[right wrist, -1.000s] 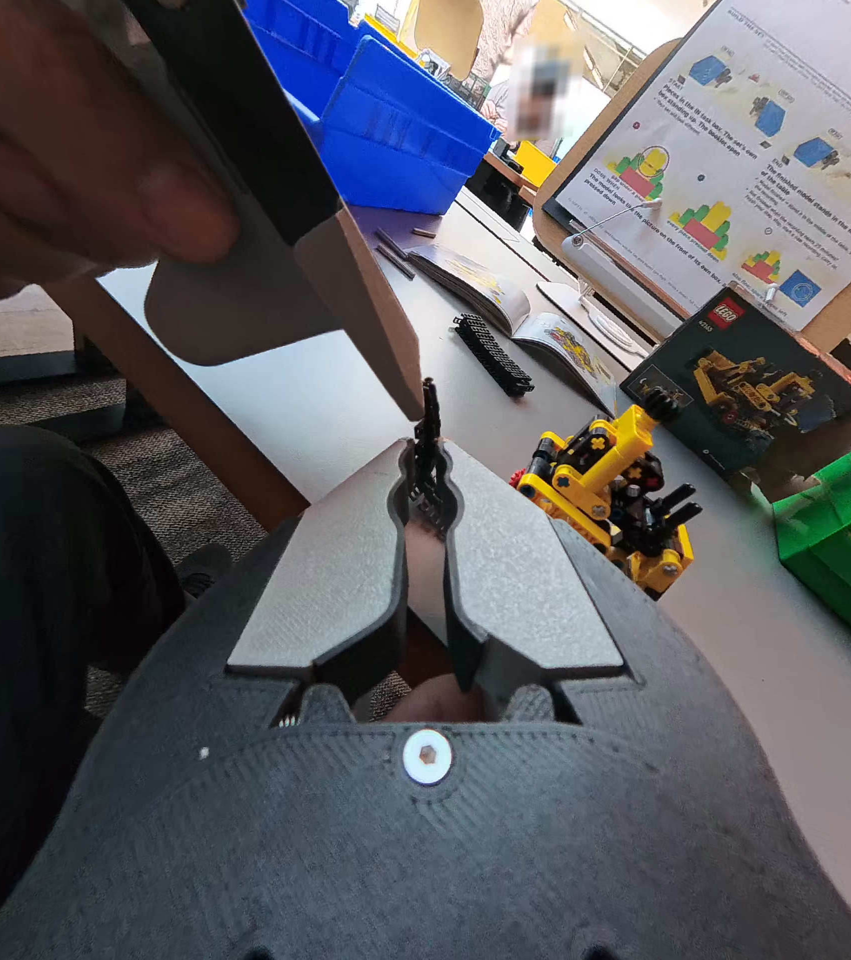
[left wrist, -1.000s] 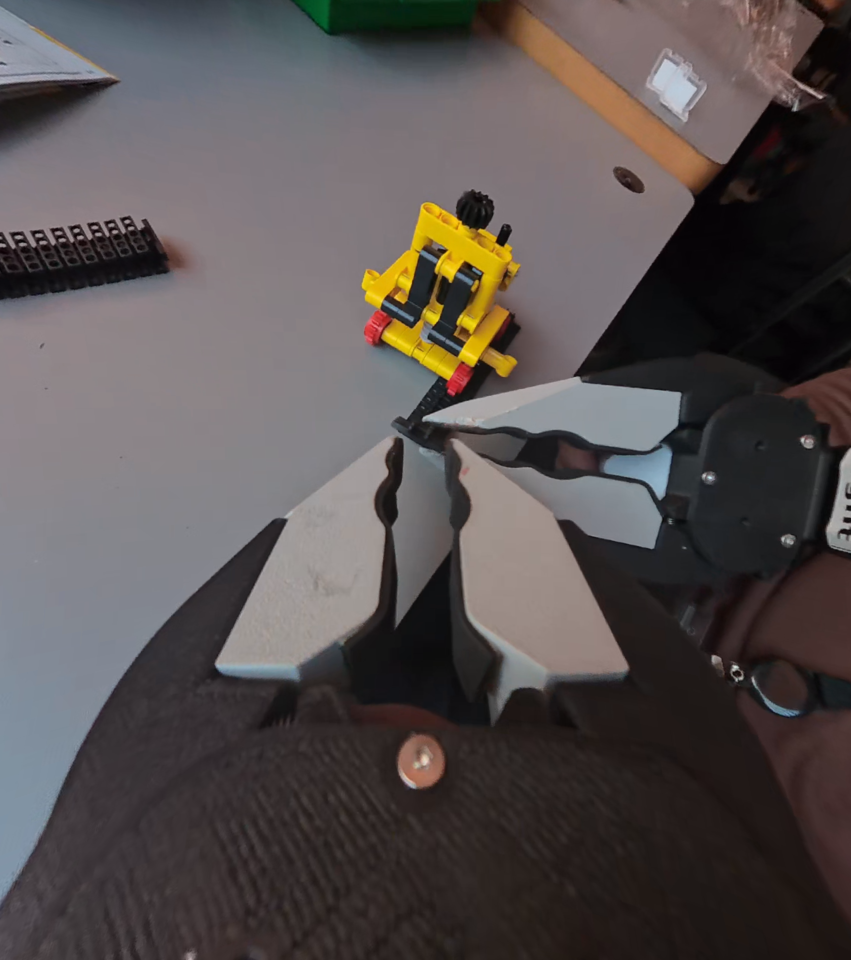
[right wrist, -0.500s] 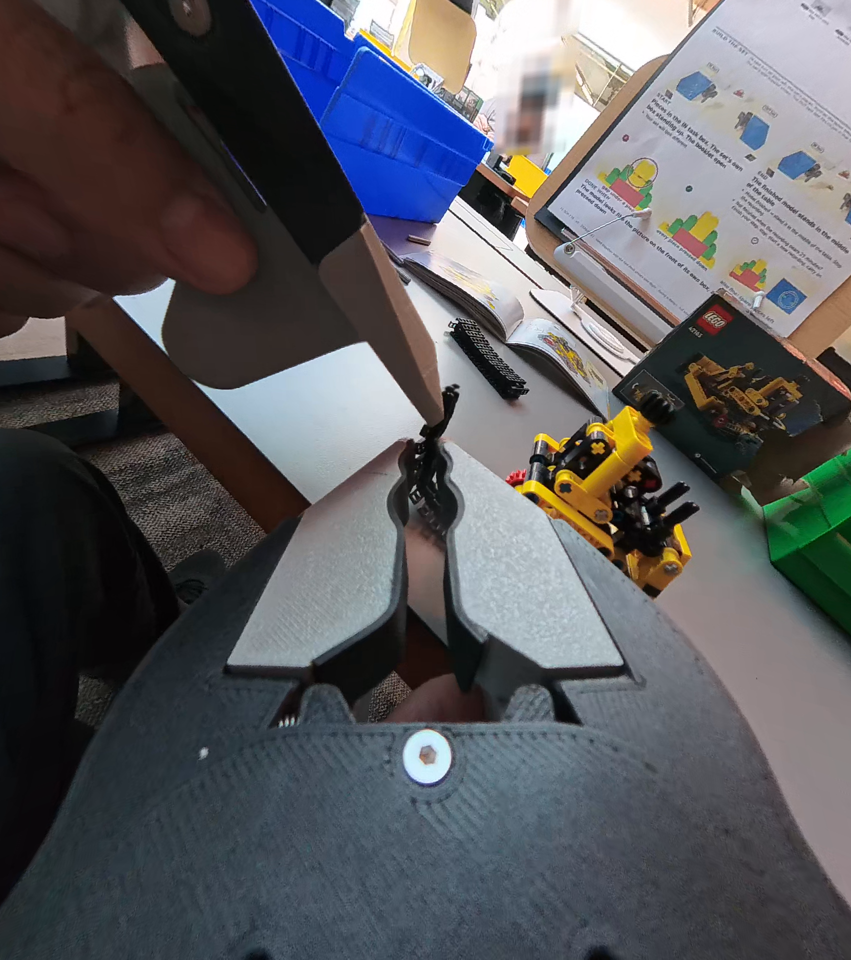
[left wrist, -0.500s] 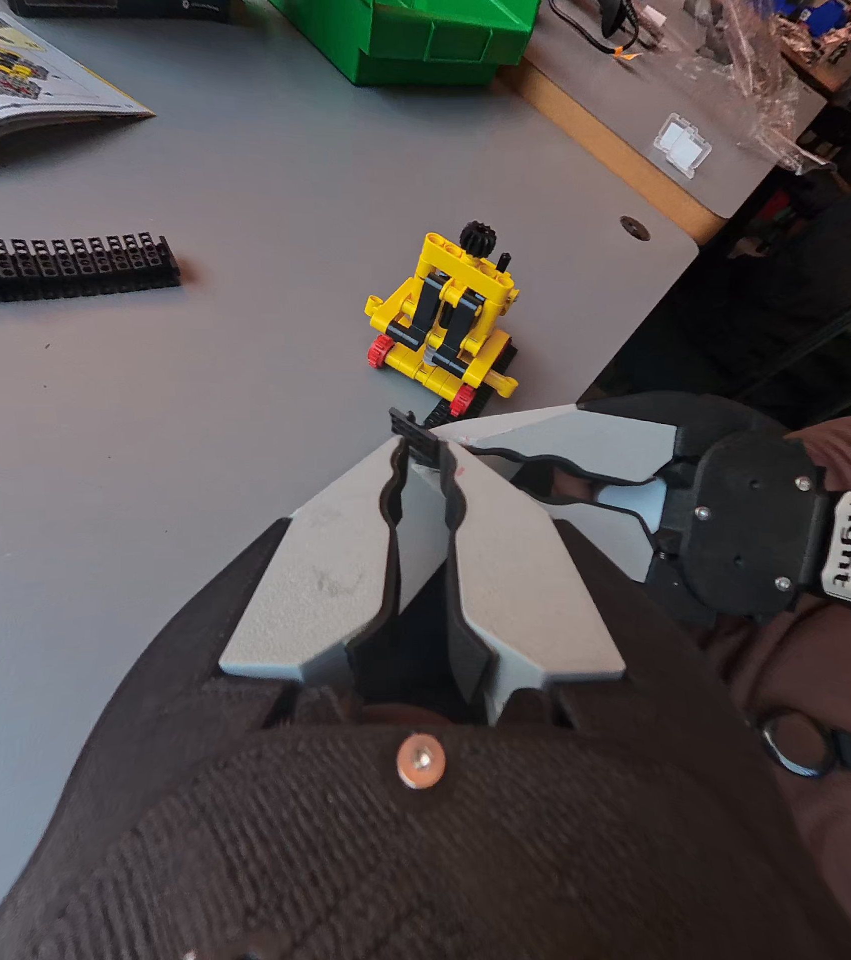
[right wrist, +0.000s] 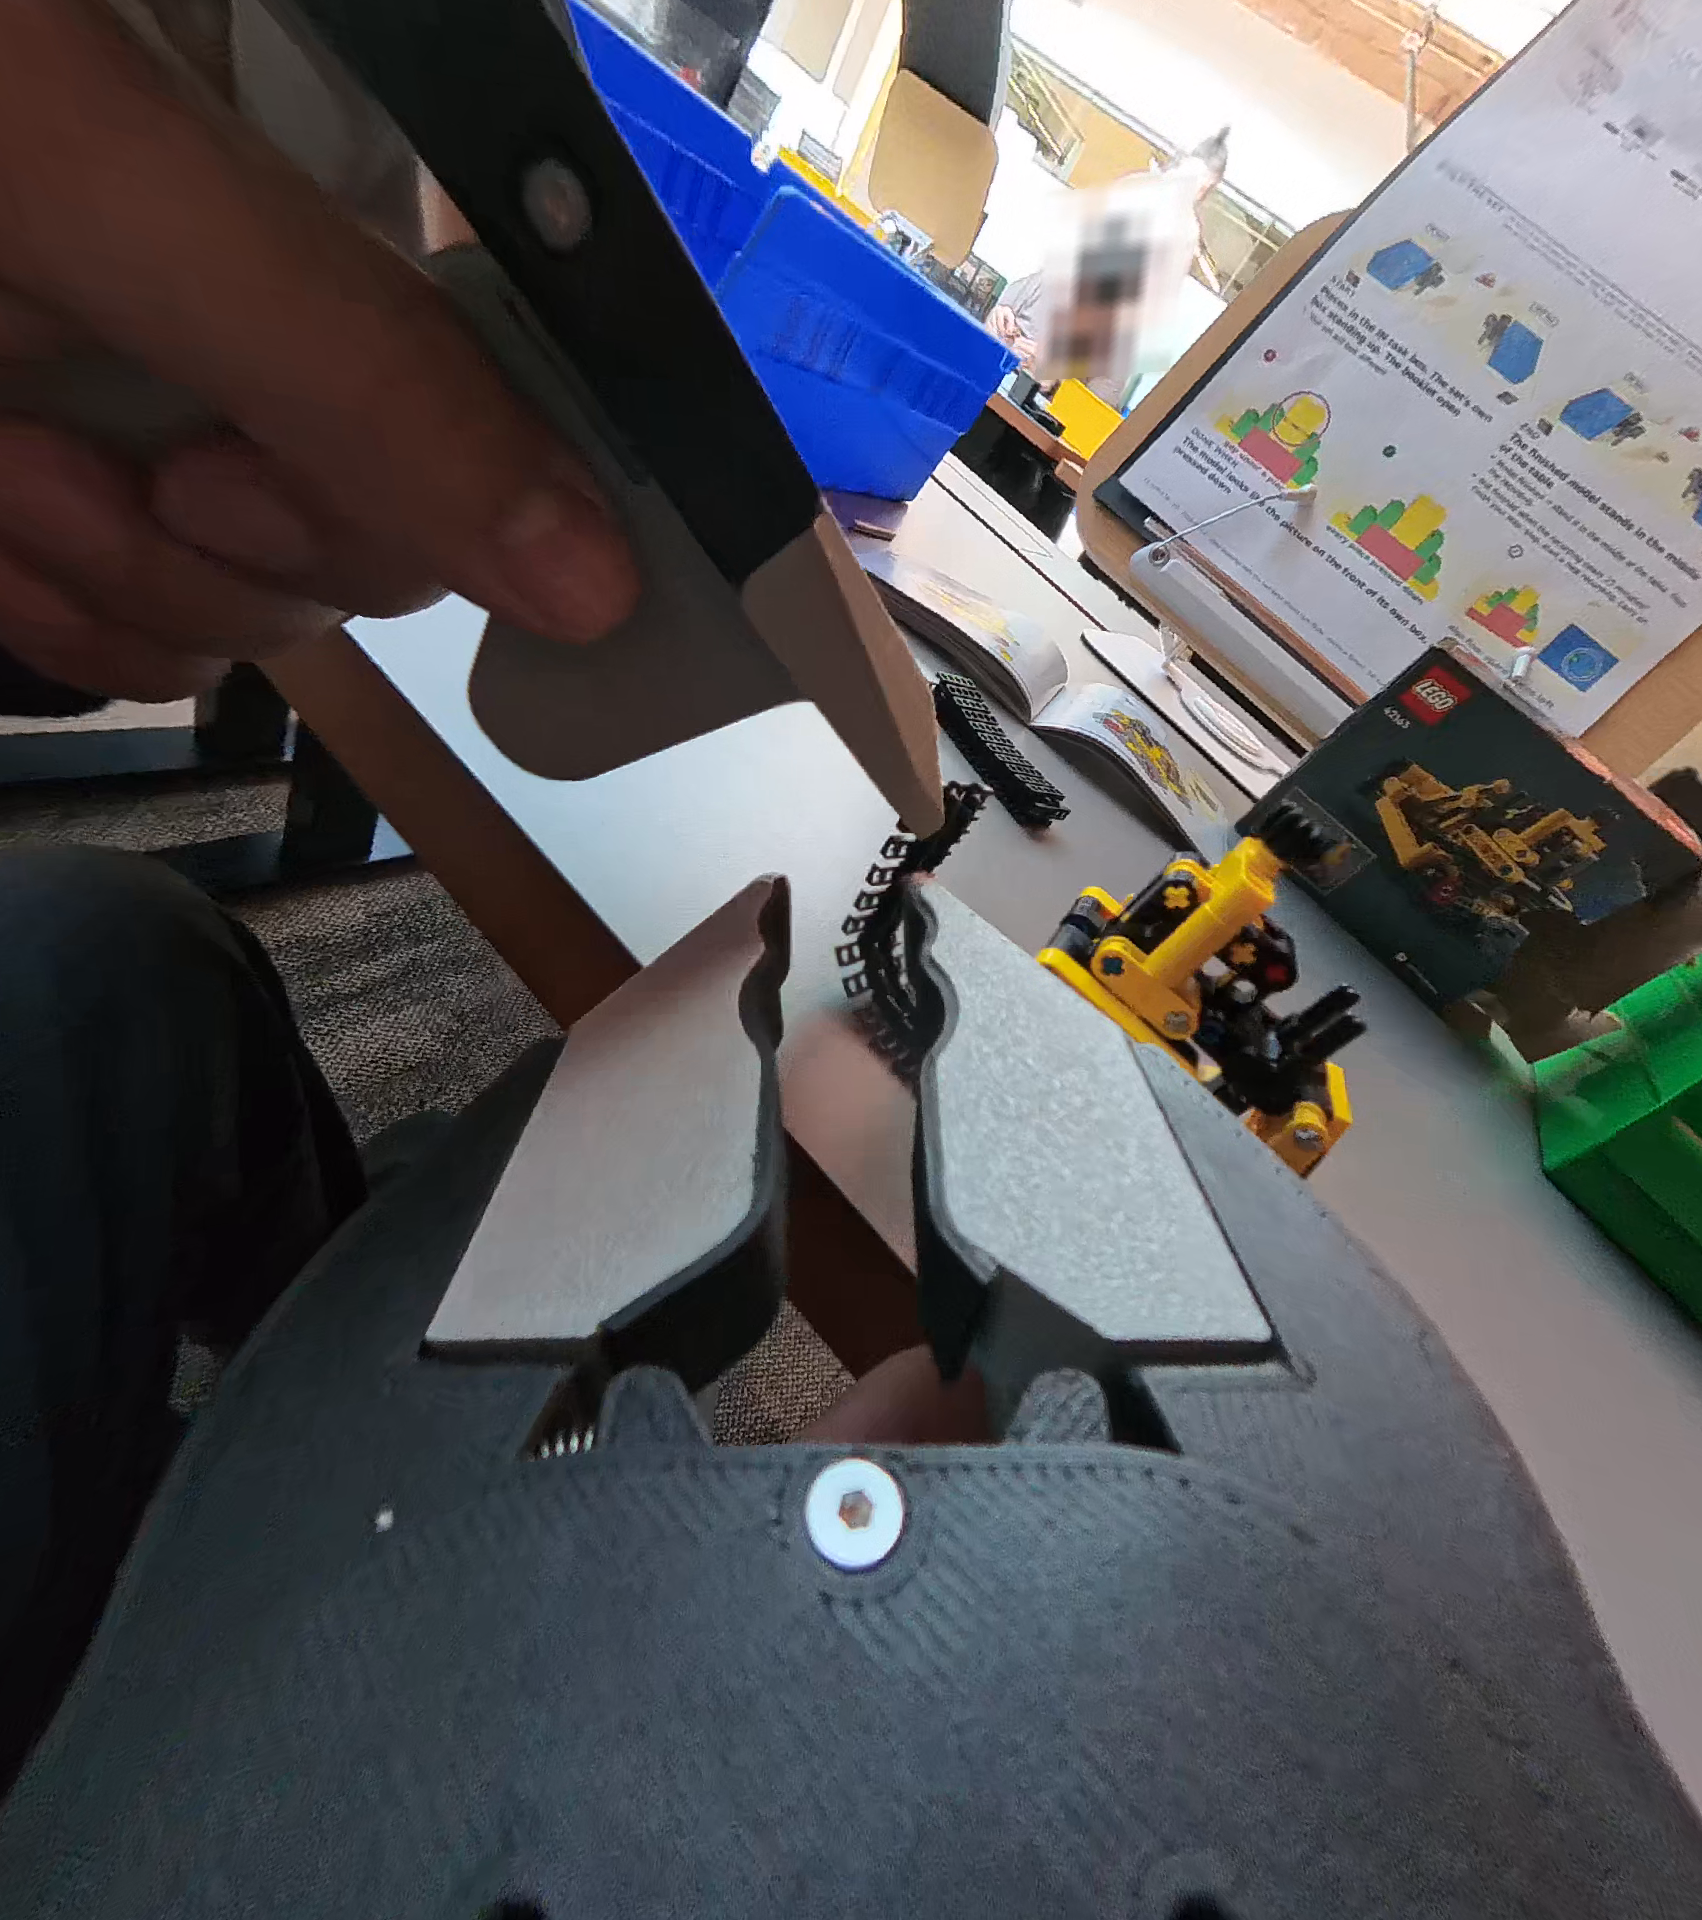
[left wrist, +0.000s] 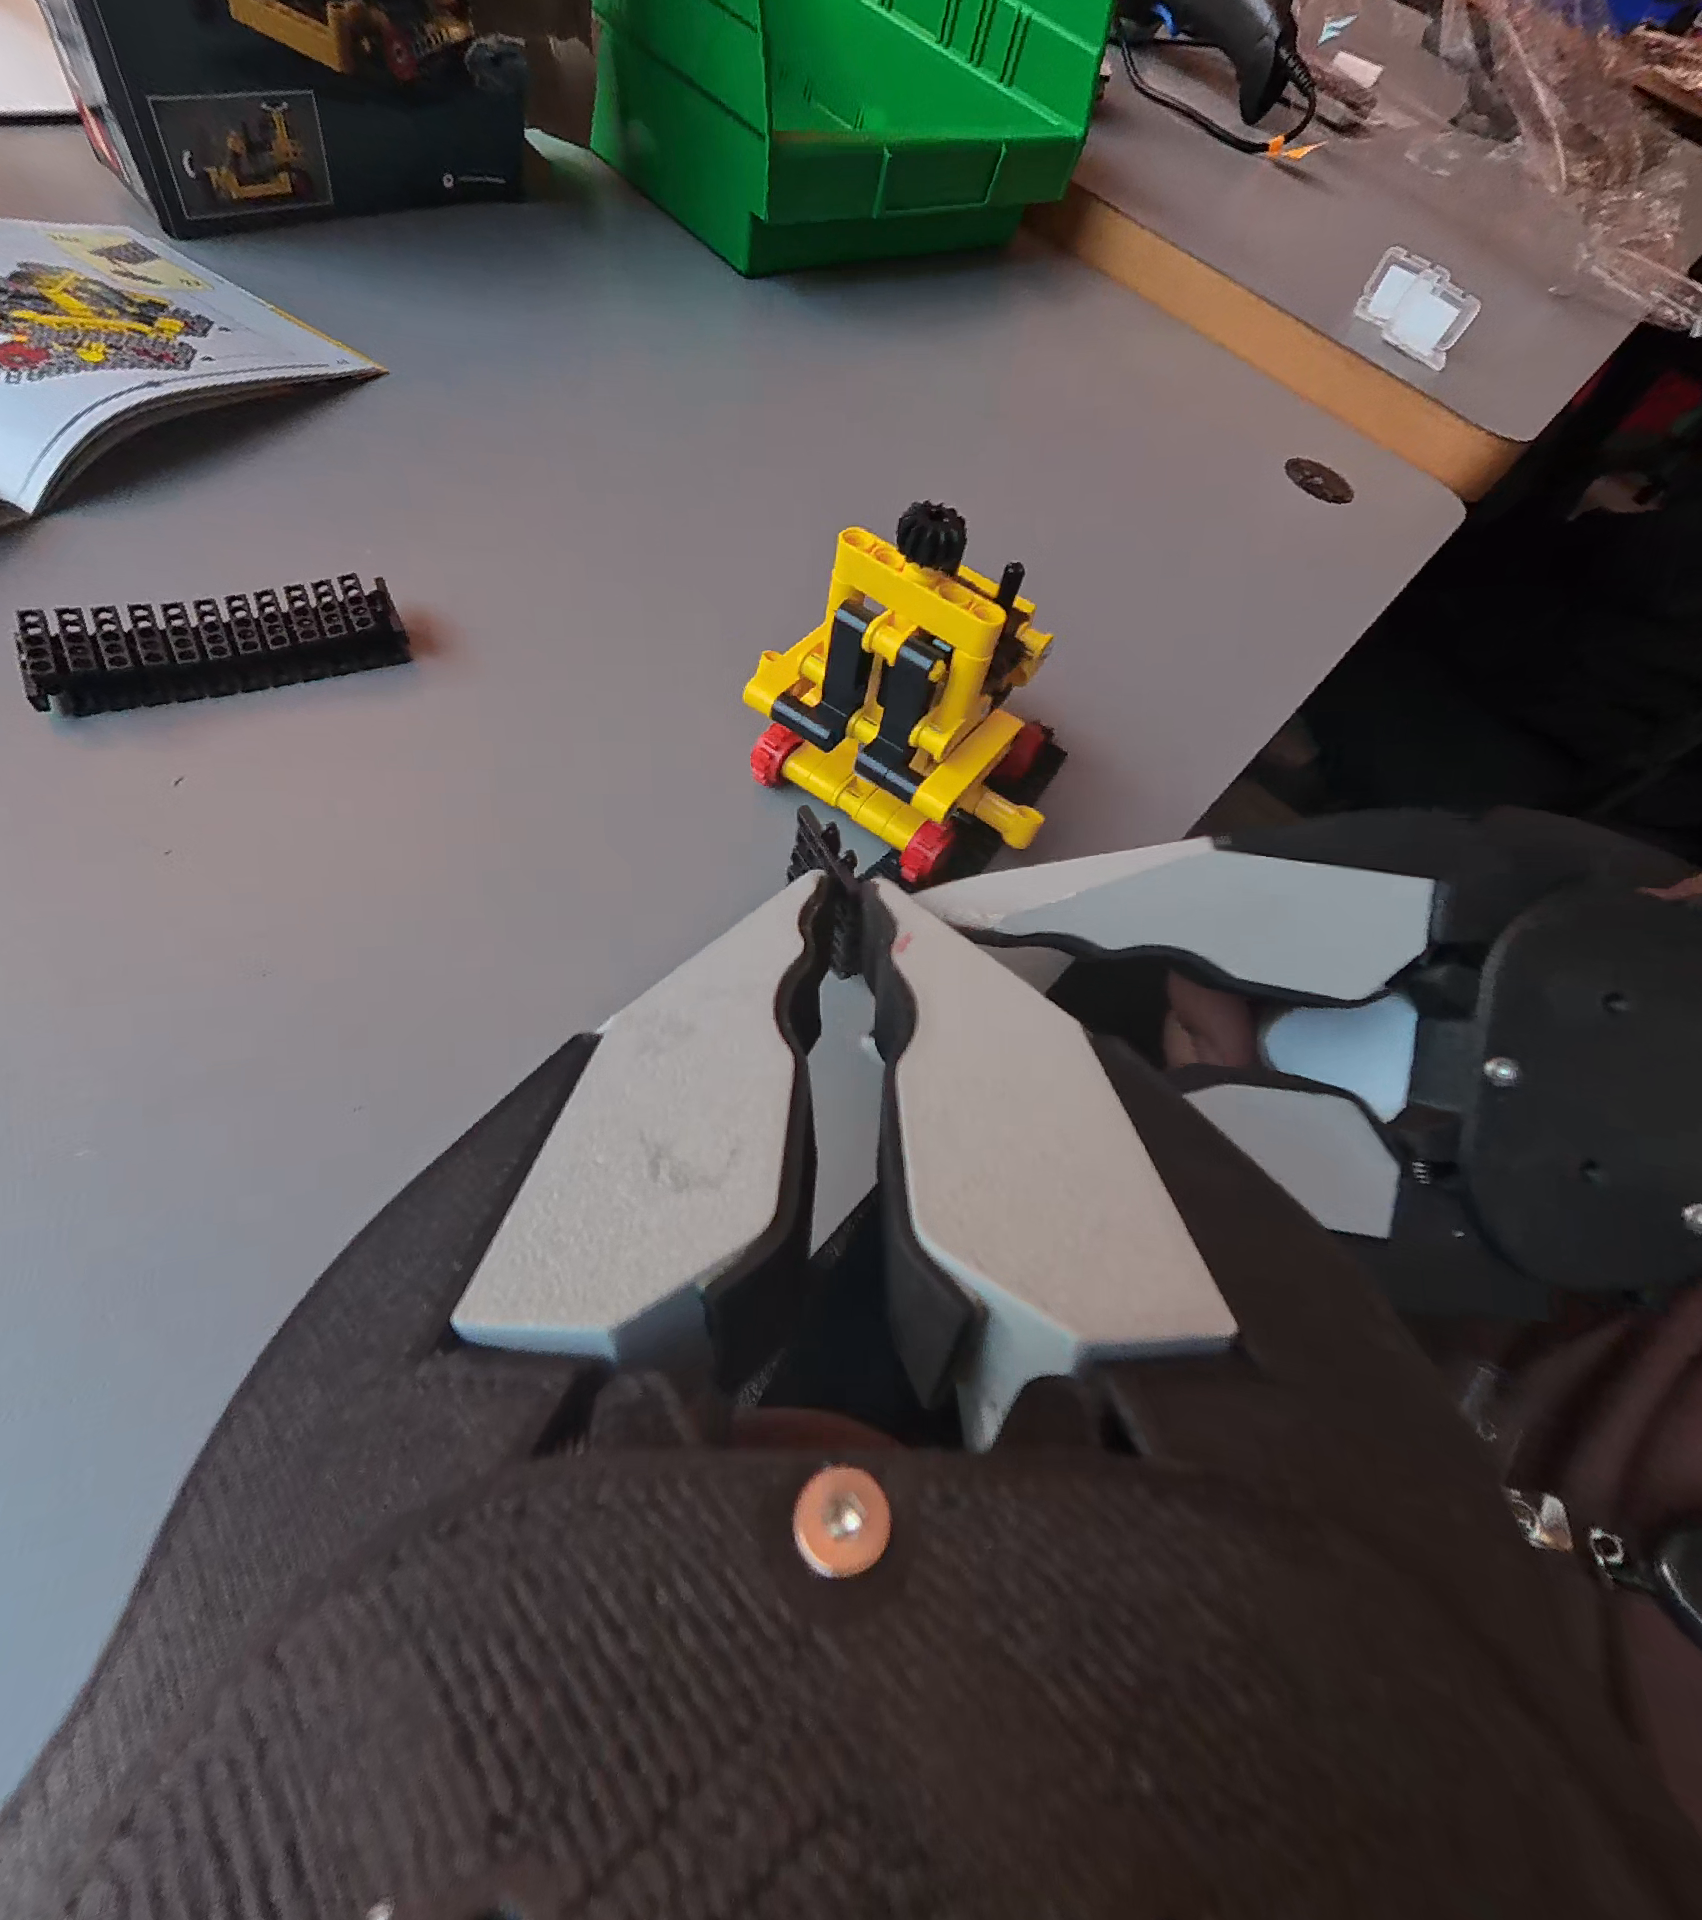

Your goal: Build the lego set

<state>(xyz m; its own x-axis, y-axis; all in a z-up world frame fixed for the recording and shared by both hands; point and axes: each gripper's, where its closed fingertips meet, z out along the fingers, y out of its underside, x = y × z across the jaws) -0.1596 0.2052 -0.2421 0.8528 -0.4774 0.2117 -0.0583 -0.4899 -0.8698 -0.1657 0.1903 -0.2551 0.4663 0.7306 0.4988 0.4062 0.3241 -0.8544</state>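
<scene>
The left gripper (left wrist: 842,914) comes down from above, jaws pinching the black track strip (right wrist: 894,925); the right gripper (right wrist: 852,925) stands parted beside it.

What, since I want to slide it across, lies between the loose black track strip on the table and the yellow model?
Nothing: the left wrist view shows bare grey table between the track strip and the yellow model.

grey table (left wrist: 514,935) | yellow model (left wrist: 904,686) near its edge | black track strip (left wrist: 208,644) left of model | booklet (left wrist: 47,353), box (left wrist: 307,125), green bin (left wrist: 857,135) behind model
</scene>
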